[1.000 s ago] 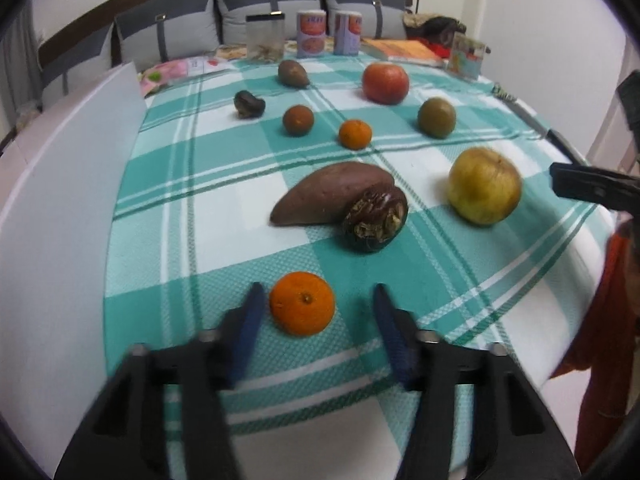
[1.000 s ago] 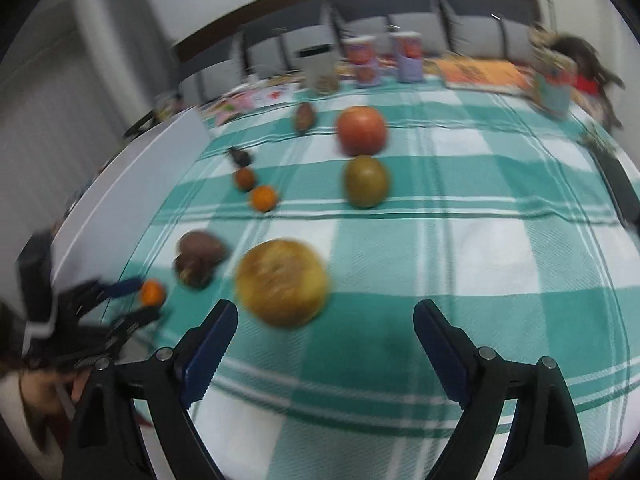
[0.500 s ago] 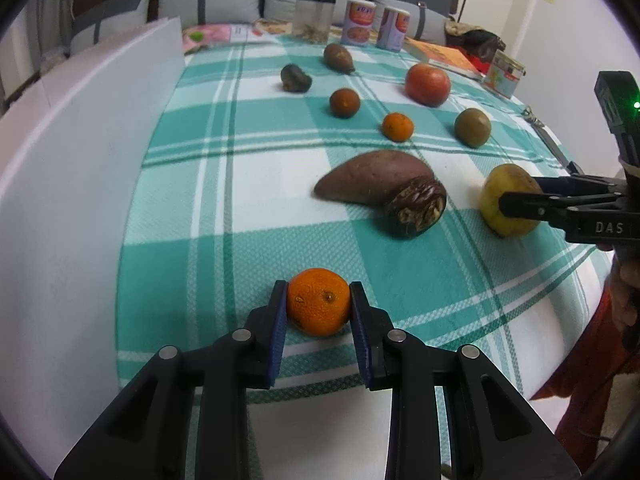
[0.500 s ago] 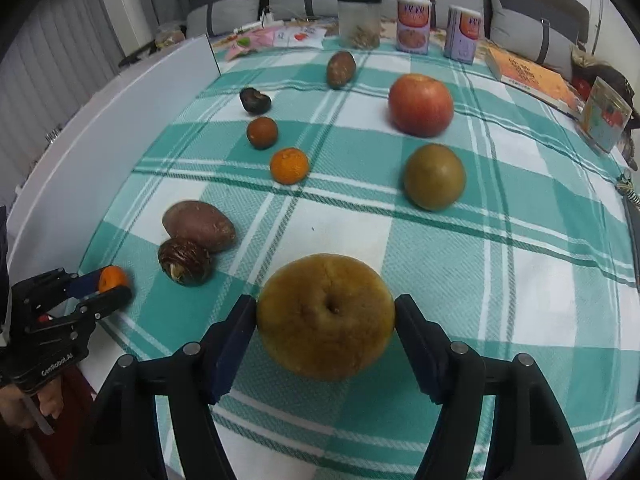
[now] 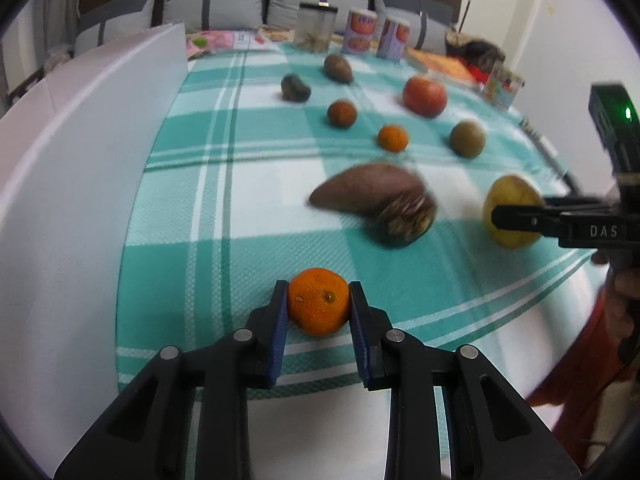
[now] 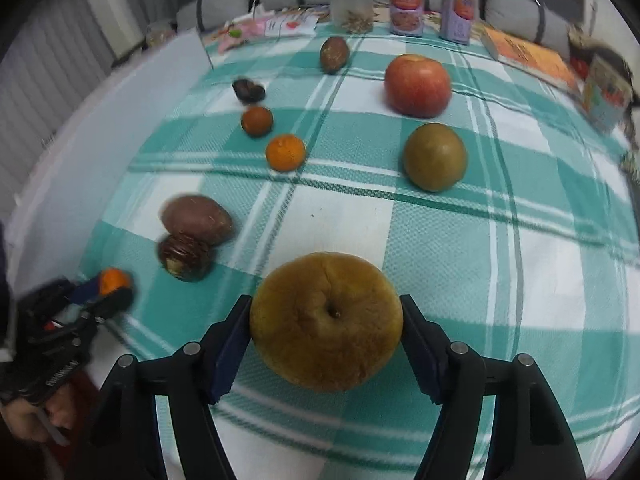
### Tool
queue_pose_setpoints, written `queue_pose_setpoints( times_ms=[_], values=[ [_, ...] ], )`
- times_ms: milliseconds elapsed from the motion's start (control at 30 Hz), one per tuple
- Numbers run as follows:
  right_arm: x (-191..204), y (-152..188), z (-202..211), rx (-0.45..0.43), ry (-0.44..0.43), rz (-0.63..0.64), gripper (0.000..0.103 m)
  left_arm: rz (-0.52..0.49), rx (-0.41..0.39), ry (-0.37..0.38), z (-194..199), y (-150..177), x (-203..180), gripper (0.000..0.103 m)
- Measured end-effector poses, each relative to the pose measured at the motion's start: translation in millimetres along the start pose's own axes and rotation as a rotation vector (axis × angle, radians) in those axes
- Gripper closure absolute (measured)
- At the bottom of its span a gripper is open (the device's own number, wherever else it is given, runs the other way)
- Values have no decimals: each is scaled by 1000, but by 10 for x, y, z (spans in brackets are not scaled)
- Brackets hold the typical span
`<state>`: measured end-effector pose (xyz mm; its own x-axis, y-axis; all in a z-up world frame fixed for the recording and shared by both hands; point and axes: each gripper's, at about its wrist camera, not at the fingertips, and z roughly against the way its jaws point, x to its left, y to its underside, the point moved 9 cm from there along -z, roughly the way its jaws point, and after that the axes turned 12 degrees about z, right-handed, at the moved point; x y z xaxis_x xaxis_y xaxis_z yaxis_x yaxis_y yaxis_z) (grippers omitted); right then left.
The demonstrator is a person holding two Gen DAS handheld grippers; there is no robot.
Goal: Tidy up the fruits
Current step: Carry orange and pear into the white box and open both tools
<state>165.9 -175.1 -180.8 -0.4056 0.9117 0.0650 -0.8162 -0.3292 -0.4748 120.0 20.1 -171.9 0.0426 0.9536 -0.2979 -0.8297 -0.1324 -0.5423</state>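
Blur softens the middle of the left wrist view, so the sweet potato [image 5: 366, 192] and the dark, cracked fruit [image 5: 408, 220] touching its right end read only as smeared shapes; the right wrist view shows the pair [image 6: 196, 220] [image 6: 186, 256] more sharply at centre left. Low in the left wrist view, the left gripper [image 5: 318, 308] is clamped on a small orange mandarin [image 5: 318, 300], both blue pads pressed to its sides near the front edge of the green checked tablecloth [image 5: 224, 208]. Low in the right wrist view, the right gripper [image 6: 326, 328] has just closed in on a large yellow-brown pear [image 6: 326, 320], and its pads touch the fruit's flanks. From the left wrist view that pear [image 5: 510, 216] is partly covered by a black gripper finger at the right edge, where a hand is cut off by the frame. Further back lie a second mandarin [image 6: 285, 152], a brownish round fruit [image 6: 257, 121], a green-brown fruit [image 6: 435, 156], a red apple [image 6: 418, 85], and two dark pieces too blurred to name. Two cans [image 6: 406, 8] and a clear jar [image 6: 352, 6] stand along the far edge. A white board [image 5: 72, 184] fills the left of the left wrist view.
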Motion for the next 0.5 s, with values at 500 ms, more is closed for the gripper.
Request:
queue_pose_setpoints(
  times_ms=[500],
  values=[
    [2329,-1485,776,-150,-437,234,33,279,-108,-161,1340,-888,1550,75]
  ],
)
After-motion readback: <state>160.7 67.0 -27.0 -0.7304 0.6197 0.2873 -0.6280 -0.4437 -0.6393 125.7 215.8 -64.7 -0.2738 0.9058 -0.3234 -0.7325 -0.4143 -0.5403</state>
